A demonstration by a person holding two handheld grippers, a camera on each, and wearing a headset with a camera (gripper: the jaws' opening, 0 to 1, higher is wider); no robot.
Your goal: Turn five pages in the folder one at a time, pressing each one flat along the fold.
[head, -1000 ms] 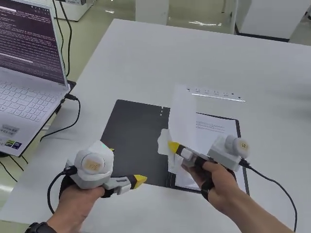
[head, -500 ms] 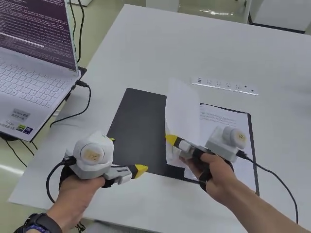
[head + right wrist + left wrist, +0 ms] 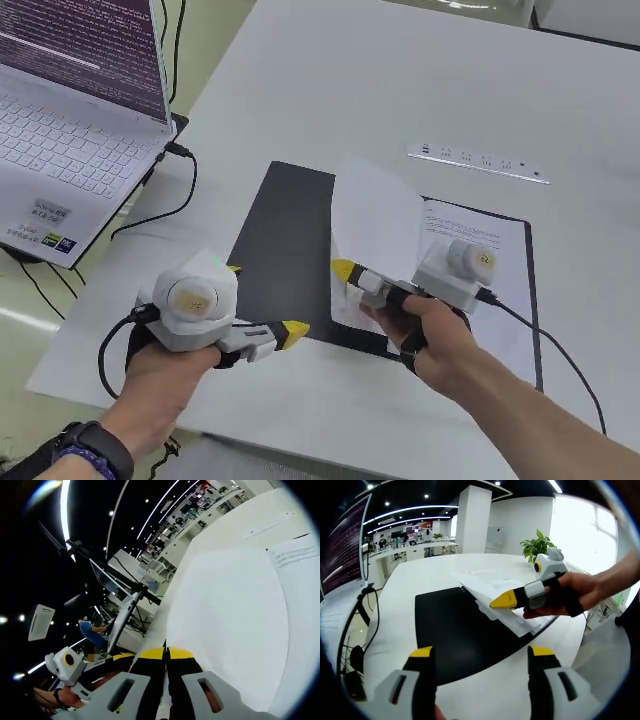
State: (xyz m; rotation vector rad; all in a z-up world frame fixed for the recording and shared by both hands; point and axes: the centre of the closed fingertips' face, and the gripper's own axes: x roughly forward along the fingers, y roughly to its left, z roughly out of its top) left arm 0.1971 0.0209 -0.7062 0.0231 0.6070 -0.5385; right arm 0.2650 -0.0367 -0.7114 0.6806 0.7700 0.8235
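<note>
Your right hand-held gripper (image 3: 343,270) pinches a raised page (image 3: 375,215) over the open folder (image 3: 285,250)
Nearest you, your left hand-held gripper (image 3: 481,655) hangs released, jaws spread apart, at the folder's near left corner, grasping nothing. To its right, your right hand-held gripper is clenched on the lower edge of the white page, which stands lifted and tilted above the fold. The folder lies open flat on the white surface (image 3: 330,90), its black left cover bare and printed sheets (image 3: 480,225) on its right half. Beyond it lies a white power strip (image 3: 478,163); at the far left stands an open laptop (image 3: 70,110) with a cable plugged in
</note>
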